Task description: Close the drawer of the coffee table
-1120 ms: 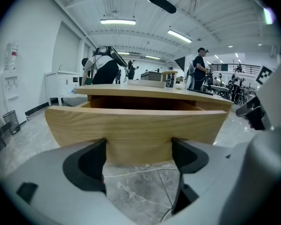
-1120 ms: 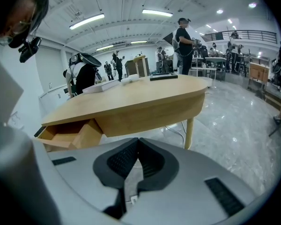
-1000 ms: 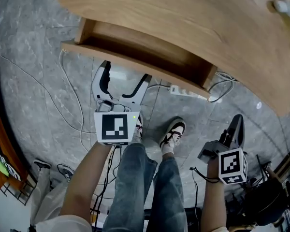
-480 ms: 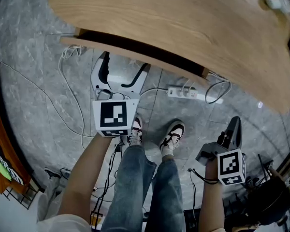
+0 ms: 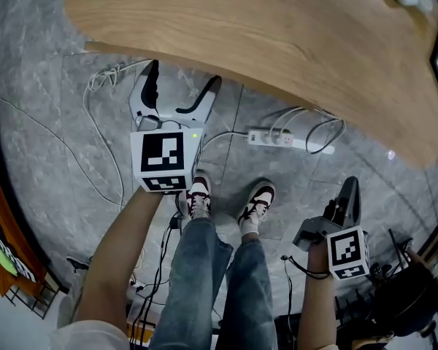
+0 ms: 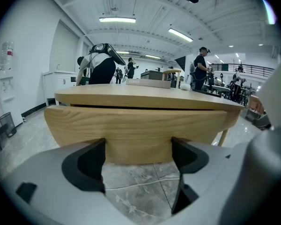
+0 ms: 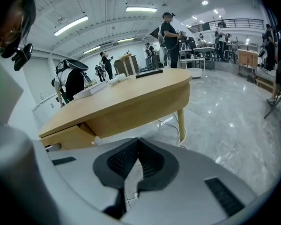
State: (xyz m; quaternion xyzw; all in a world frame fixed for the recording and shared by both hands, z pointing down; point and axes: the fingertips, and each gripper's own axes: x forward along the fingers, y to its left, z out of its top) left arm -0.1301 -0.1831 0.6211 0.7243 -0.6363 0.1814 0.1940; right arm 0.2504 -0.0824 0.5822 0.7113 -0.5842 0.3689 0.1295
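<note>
Where the head view looks steeply down, floor [image 5: 51, 122]: grey veined stone tiles filling the frame from 6 to 10 o'clock, with thin cables [image 5: 102, 79] trailing at 10 o'clock.
desk [image 5: 277, 28]: pale wood with a curved edge, sweeping across the top from 11 to 3 o'clock.
drawer [image 6: 138, 125]: a wooden front under the desk top, centred in the left gripper view with a dark slit above it. In the head view it sits tucked beneath the desk edge at 11 o'clock, none of its inside showing.
legs [image 5: 204, 283]: in jeans at 6 o'clock, two trainers [image 5: 257, 203] pointing to 12 o'clock.
left gripper [image 5: 182, 79]: at 11 o'clock, jaws released and spread wide, tips up at the drawer front, grasping nothing. Whether they touch it or stop just short cannot be told.
right gripper [image 5: 349, 195]: at 4 o'clock, well apart from the desk, jaws clenched together on nothing.
power strip [image 5: 274, 138]: white, on the floor at 1 o'clock, near the desk edge.
</note>
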